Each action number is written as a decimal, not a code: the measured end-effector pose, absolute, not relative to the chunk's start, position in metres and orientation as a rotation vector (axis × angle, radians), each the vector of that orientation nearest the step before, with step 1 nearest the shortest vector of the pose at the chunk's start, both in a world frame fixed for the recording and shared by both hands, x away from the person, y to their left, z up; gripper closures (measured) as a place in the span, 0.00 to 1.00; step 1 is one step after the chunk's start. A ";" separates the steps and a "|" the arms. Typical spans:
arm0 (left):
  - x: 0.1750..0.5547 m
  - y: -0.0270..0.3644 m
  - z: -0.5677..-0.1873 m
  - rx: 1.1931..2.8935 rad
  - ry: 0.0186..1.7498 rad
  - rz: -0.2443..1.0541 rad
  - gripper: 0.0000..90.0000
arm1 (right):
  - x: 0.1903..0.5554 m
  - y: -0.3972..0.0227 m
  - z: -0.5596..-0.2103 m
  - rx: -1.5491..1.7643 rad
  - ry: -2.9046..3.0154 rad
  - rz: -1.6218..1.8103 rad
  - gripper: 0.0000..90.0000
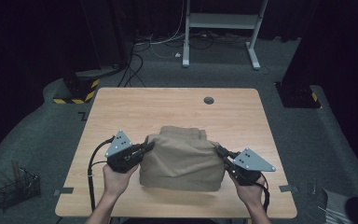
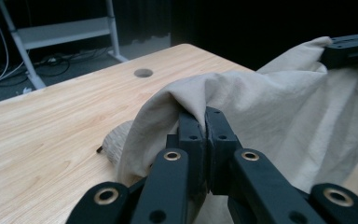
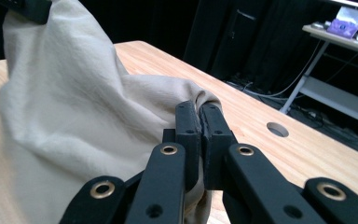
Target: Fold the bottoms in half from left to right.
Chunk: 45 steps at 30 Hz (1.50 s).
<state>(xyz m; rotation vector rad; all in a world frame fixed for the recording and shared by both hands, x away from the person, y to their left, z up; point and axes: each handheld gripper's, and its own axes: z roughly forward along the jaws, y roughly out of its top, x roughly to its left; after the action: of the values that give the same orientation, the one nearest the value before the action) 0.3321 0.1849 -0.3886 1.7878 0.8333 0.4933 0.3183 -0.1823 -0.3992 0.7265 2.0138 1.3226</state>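
A beige cloth garment (image 1: 182,161) sits in the middle of the wooden table (image 1: 121,107), partly folded, with its near layer lifted off the surface. My left gripper (image 1: 148,145) is shut on the cloth's upper left edge, and in the left gripper view its jaws pinch a fold of the beige cloth (image 2: 261,102) at my left gripper (image 2: 204,116). My right gripper (image 1: 218,150) is shut on the upper right edge. The right gripper view shows my right gripper (image 3: 198,112) clamped on the beige cloth (image 3: 74,116), which hangs between the two grips.
A round cable hole (image 1: 209,100) lies near the table's far edge. A white metal frame (image 1: 221,21) stands on the floor behind the table, amid cables. A wire basket (image 1: 16,189) sits on the floor at the left.
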 end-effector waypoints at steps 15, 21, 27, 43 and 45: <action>0.348 0.186 -0.393 1.799 0.847 0.493 0.97 | 0.337 -0.182 -0.402 0.756 2.028 1.323 0.97; 0.354 0.186 -0.396 1.814 0.859 0.514 0.97 | 0.344 -0.180 -0.404 0.764 2.043 1.313 0.97; 0.357 0.185 -0.398 1.820 0.868 0.518 0.97 | 0.352 -0.180 -0.410 0.785 2.046 1.315 0.97; 0.377 0.186 -0.407 1.850 0.906 0.495 0.97 | 0.365 -0.175 -0.417 0.797 2.046 1.272 0.97; 0.380 0.186 -0.409 1.853 0.913 0.489 0.97 | 0.367 -0.175 -0.418 0.799 2.046 1.265 0.97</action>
<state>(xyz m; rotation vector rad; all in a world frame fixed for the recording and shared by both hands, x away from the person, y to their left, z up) 0.3796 0.1862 -0.4087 1.8529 0.9126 0.4891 0.3668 -0.1747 -0.4185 0.7992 2.0456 1.2646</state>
